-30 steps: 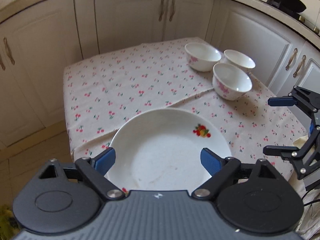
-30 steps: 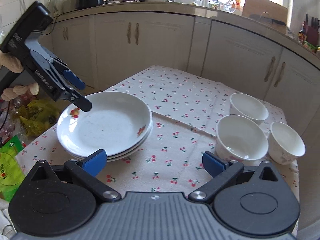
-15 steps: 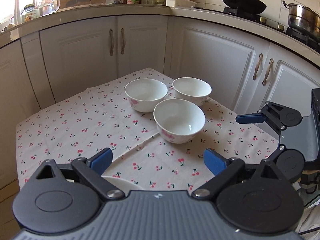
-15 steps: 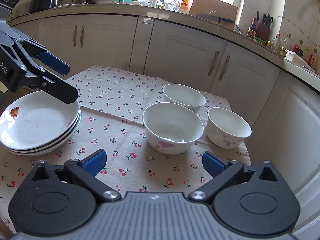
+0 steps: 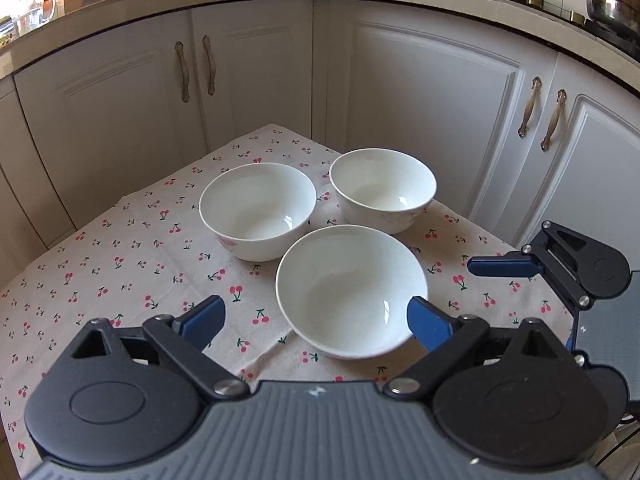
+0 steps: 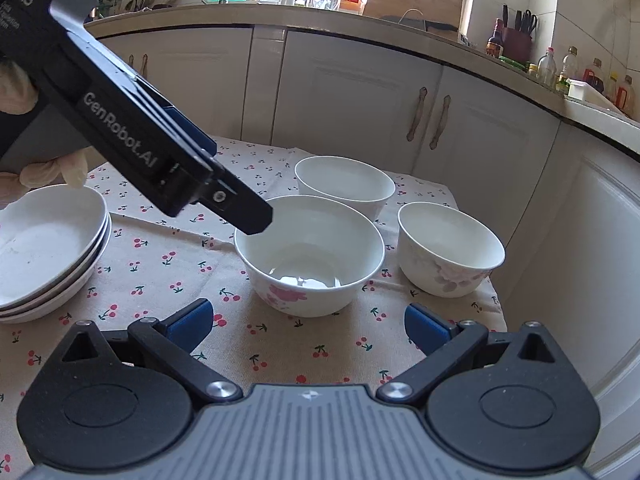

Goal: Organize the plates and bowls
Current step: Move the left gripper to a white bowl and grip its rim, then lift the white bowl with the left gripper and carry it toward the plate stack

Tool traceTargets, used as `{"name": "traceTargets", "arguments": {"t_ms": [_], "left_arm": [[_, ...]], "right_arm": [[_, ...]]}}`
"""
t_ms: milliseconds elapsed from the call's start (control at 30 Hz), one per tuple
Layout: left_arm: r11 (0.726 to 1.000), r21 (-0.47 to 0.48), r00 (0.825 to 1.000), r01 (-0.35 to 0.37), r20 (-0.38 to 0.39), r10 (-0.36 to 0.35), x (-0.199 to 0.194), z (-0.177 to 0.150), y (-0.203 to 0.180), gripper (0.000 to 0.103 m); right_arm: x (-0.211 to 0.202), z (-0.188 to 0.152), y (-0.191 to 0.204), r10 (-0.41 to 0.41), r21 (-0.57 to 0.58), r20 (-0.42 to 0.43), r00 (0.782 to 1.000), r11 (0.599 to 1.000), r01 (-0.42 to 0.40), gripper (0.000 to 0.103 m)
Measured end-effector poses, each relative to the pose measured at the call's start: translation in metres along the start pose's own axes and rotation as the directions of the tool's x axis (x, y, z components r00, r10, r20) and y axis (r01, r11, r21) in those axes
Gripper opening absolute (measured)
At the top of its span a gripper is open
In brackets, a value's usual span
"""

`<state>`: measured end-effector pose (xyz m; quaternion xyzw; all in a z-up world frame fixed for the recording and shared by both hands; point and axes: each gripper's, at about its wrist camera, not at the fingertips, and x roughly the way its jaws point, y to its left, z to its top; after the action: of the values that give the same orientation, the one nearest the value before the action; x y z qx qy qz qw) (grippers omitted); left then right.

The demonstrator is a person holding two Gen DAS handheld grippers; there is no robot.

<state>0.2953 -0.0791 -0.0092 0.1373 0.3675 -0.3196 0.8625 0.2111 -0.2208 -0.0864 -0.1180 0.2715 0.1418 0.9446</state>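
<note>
Three white bowls stand close together on the cherry-print tablecloth (image 5: 120, 264). The nearest bowl (image 5: 350, 294) lies between my open left gripper's (image 5: 316, 318) fingertips, rim near the right pad. Behind it stand a left bowl (image 5: 258, 210) and a right bowl (image 5: 382, 190). In the right wrist view the nearest bowl (image 6: 310, 254) has a pink flower; my left gripper's fingers (image 6: 244, 210) hover at its far-left rim. My right gripper (image 6: 308, 320) is open and empty, just in front of that bowl. A stack of white plates (image 6: 48, 248) sits at the left.
White cabinet doors (image 5: 420, 120) surround the small table on the far and right sides. The table's right edge (image 6: 496, 300) runs just past the rightmost bowl (image 6: 450, 248). My right gripper (image 5: 560, 260) shows at the right of the left wrist view.
Both grippers have swung from the plate stack toward the bowls and moved closer. The left gripper now hangs over the nearest bowl. Both stay open.
</note>
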Motion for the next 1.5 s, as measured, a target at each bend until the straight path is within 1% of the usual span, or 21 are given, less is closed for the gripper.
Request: {"name": "traceTargets", "arguments": {"t_ms": [67, 200, 300, 333, 433, 467, 500, 700, 800, 1033, 1200, 1300, 1367, 1500], "left_arm": [[1.0, 0.006, 1.0, 0.001, -0.019, -0.001, 0.011, 0.004, 0.001, 0.097], [1.0, 0.012, 0.998, 0.017, -0.06, -0.016, 0.031, 0.009, 0.002, 0.093], [0.999, 0.02, 0.996, 0.026, -0.08, -0.025, 0.041, 0.011, 0.002, 0.087], [0.999, 0.021, 0.996, 0.034, -0.085, -0.032, 0.045, 0.012, 0.003, 0.087], [0.999, 0.027, 0.995, 0.043, -0.094, -0.04, 0.05, 0.014, 0.003, 0.086], [0.998, 0.027, 0.994, 0.048, -0.096, -0.045, 0.052, 0.015, 0.004, 0.085], [0.998, 0.027, 0.994, 0.052, -0.1, -0.049, 0.054, 0.016, 0.004, 0.081], [0.996, 0.031, 0.99, 0.084, -0.12, -0.079, 0.059, 0.016, 0.004, 0.073], [0.995, 0.043, 0.989, 0.086, -0.125, -0.08, 0.06, 0.016, 0.001, 0.073], [0.995, 0.037, 0.989, 0.089, -0.122, -0.084, 0.063, 0.019, 0.006, 0.073], [0.995, 0.036, 0.987, 0.097, -0.13, -0.092, 0.068, 0.021, 0.006, 0.073], [0.993, 0.043, 0.986, 0.11, -0.133, -0.103, 0.069, 0.02, 0.004, 0.073], [0.993, 0.048, 0.986, 0.105, -0.133, -0.098, 0.068, 0.02, 0.002, 0.072], [0.993, 0.047, 0.986, 0.113, -0.131, -0.106, 0.066, 0.02, 0.002, 0.072]], "right_arm": [[0.008, 0.0, -0.001, 0.003, 0.0, -0.005, 1.0, 1.0, -0.003, 0.103], [0.021, 0.0, -0.003, 0.006, -0.002, -0.015, 1.0, 1.0, -0.006, 0.101], [0.027, 0.001, -0.003, 0.007, -0.004, -0.016, 1.0, 1.0, -0.007, 0.099], [0.029, 0.001, -0.004, 0.008, -0.007, -0.018, 1.0, 1.0, -0.008, 0.099], [0.032, 0.003, -0.004, 0.013, -0.014, -0.018, 1.0, 1.0, -0.013, 0.093], [0.033, 0.003, -0.004, 0.016, -0.015, -0.018, 1.0, 1.0, -0.016, 0.091], [0.034, 0.003, -0.004, 0.018, -0.018, -0.016, 1.0, 1.0, -0.019, 0.088], [0.036, 0.005, -0.003, 0.025, -0.028, -0.005, 1.0, 0.999, -0.026, 0.083], [0.036, 0.006, -0.004, 0.029, -0.027, 0.002, 1.0, 0.999, -0.029, 0.081], [0.038, 0.007, -0.005, 0.031, -0.016, 0.001, 1.0, 0.999, -0.031, 0.082], [0.039, 0.007, -0.006, 0.03, -0.007, 0.0, 1.0, 1.0, -0.03, 0.086], [0.039, 0.007, -0.007, 0.035, -0.008, 0.005, 0.999, 0.999, -0.035, 0.085], [0.039, 0.007, -0.007, 0.043, -0.008, 0.007, 0.999, 0.999, -0.043, 0.083], [0.038, 0.008, -0.008, 0.045, -0.003, 0.001, 0.999, 0.999, -0.045, 0.083]]}}
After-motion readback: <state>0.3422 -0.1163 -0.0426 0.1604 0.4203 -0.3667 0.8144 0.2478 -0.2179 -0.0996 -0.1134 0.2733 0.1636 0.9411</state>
